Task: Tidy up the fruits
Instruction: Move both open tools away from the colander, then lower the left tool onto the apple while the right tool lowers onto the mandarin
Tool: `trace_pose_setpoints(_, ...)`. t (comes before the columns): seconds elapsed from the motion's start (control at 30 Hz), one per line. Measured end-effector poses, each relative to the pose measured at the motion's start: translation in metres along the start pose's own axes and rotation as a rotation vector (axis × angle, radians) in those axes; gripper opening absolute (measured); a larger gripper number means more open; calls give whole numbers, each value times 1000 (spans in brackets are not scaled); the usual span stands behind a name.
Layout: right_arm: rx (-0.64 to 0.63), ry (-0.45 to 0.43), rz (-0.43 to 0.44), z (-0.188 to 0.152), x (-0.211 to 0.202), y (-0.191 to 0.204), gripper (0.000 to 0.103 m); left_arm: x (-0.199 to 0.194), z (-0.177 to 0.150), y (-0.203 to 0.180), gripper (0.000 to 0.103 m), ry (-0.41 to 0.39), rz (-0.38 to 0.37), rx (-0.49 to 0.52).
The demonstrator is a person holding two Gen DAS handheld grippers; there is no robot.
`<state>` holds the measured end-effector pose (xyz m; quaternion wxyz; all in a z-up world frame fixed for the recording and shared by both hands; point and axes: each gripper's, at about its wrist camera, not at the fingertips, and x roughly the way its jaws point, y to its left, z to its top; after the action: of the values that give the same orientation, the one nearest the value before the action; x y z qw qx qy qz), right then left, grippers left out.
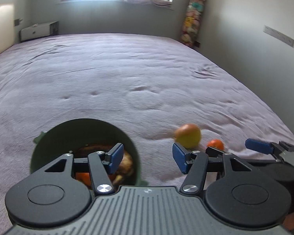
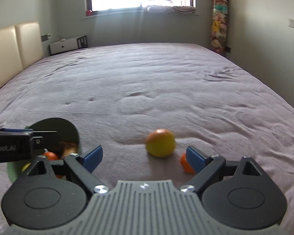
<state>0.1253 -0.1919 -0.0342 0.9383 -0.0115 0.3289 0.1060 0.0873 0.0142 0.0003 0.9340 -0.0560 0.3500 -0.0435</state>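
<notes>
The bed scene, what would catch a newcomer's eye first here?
Probably the yellow-and-red apple, alone on the wide purple bedspread, with a small orange fruit just to its right. Next, the dark green bucket at the near left, with fruit already inside. The right hand-held gripper is open, nothing between its blue pads.
</notes>
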Motion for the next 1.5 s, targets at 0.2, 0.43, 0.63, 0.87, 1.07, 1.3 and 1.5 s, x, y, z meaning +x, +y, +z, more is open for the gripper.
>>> trace_pose_setpoints(0.2,12,37,-77,-14,14,-30,88,14,-8,-20,68,11,-24,52)
trace_pose_setpoints(0.43,51,63,-108,-19,33,-54,80,37,-12,-40,68,17,-69,125)
trace_pose_setpoints(0.63,64,51,-98,-17,53,-63,72,60,-11,-51,68,37,-90,155)
trace_pose_setpoints(0.87,104,54,-70,-20,75,-71,69,88,-4,-57,67,47,-101,144)
trace_pose_setpoints(1.07,111,79,-49,-27,92,-73,64,107,8,-61,67,48,-121,119)
trace_pose_setpoints(1.3,131,81,-31,-27,107,-76,57,134,9,-66,67,86,-152,110)
trace_pose_setpoints(1.5,127,88,-42,-29,121,-75,43,155,7,-69,67,132,-144,109)
